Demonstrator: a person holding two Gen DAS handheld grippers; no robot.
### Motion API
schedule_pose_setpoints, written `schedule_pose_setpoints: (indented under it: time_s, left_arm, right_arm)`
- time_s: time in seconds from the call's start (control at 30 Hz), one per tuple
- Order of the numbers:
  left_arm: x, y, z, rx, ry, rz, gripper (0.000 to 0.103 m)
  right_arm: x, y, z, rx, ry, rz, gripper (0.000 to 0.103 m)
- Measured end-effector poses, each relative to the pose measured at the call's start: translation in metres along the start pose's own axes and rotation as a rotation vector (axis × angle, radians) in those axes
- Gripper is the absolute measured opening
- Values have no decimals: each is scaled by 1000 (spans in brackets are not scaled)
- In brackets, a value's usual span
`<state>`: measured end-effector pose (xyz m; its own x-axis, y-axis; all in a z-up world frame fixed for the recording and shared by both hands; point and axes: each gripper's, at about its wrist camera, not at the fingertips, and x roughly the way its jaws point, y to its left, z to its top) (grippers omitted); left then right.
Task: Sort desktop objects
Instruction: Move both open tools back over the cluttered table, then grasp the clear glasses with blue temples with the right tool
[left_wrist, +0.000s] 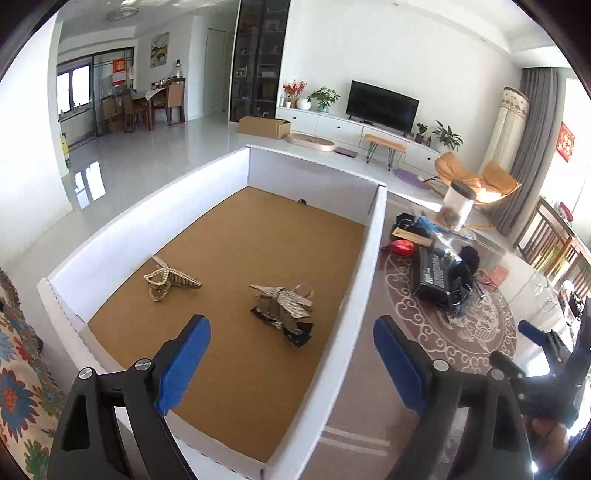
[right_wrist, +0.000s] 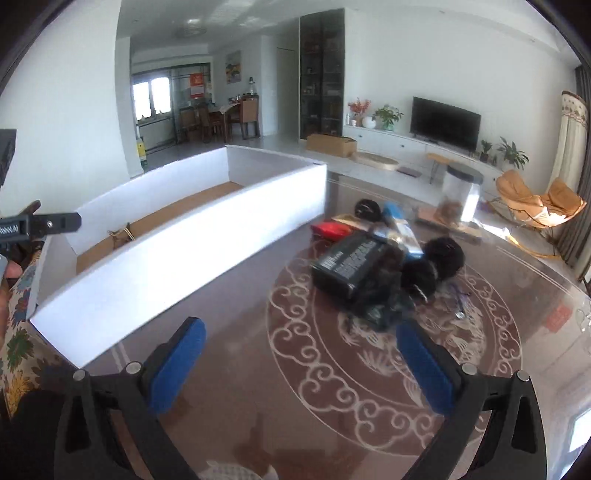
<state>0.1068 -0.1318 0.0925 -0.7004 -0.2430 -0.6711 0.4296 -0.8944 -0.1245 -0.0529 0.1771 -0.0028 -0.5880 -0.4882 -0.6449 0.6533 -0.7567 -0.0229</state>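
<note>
A white-walled box (left_wrist: 155, 218) with a cork floor sits on the glass table. In it lie a beige hair claw (left_wrist: 168, 280) and a striped bow clip (left_wrist: 282, 302). My left gripper (left_wrist: 291, 347) hangs open above the box's near end, nothing between its blue pads. To the right of the box lies a pile: a black packet (right_wrist: 347, 266), black fluffy items (right_wrist: 443, 254), a red item (right_wrist: 330, 229) and a blue item (right_wrist: 393, 213). My right gripper (right_wrist: 301, 354) is open over the table, short of the pile, and holds nothing. The box (right_wrist: 159, 258) stands to its left.
A clear jar with a black lid (right_wrist: 460, 192) stands behind the pile on a board. A flowered cloth (left_wrist: 18, 354) lies left of the box. The other gripper (left_wrist: 546, 354) and a hand show at the left view's right edge. The table carries a swirl pattern (right_wrist: 369, 373).
</note>
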Motion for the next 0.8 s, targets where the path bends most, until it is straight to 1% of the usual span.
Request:
schedule_pose_setpoints:
  time_s: [0.07, 0.1, 0.13, 0.2, 0.27, 0.3, 0.33, 0.4, 0.43, 0.47, 0.53, 0.63, 0.67, 0.73, 0.8]
  left_arm:
    - [-10, -39, -2, 73, -25, -87, 92]
    - [-13, -61, -4, 120, -25, -132, 94]
    - [-11, -84, -7, 173, -11, -166, 101]
    - [-2, -126, -21, 278, 32, -196, 103]
    - [19, -160, -38, 362, 92, -203, 103]
    - [36, -172, -47, 383, 143, -197, 103]
    - [55, -180, -55, 383, 202, -186, 103]
    - [88, -188, -72, 347, 300, -171, 103]
    - [103, -187, -77, 320, 332, -160, 103]
    - [113, -186, -82, 294, 347, -149, 103]
    - [125, -184, -86, 266, 344, -125, 103]
    - [131, -180, -90, 263, 337, -70, 103]
    - [134, -175, -92, 249, 341, -59, 103]
    - [132, -169, -93, 217, 316, -31, 103]
    - [132, -162, -92, 200, 310, 4, 103]
  right_arm:
    - [-6, -41, -35, 55, 90, -80, 103]
    - [-6, -59, -52, 90, 142, -115, 103]
    - [-7, -76, -68, 125, 189, -146, 103]
    - [-9, -105, -89, 184, 254, -188, 103]
    - [-15, -120, -103, 223, 269, -217, 103]
    - [-19, -122, -108, 236, 267, -228, 103]
    - [-21, -125, -110, 248, 266, -231, 103]
    - [-21, -125, -110, 272, 267, -224, 103]
    - [-19, -123, -110, 279, 273, -222, 103]
    - [-16, -120, -109, 281, 280, -223, 103]
    - [-10, -115, -107, 271, 281, -221, 103]
    - [-6, -109, -106, 244, 266, -210, 103]
    - [-5, -109, -106, 241, 264, -208, 103]
    - [-2, -111, -104, 236, 261, -201, 103]
    - [4, -113, -98, 222, 258, -187, 103]
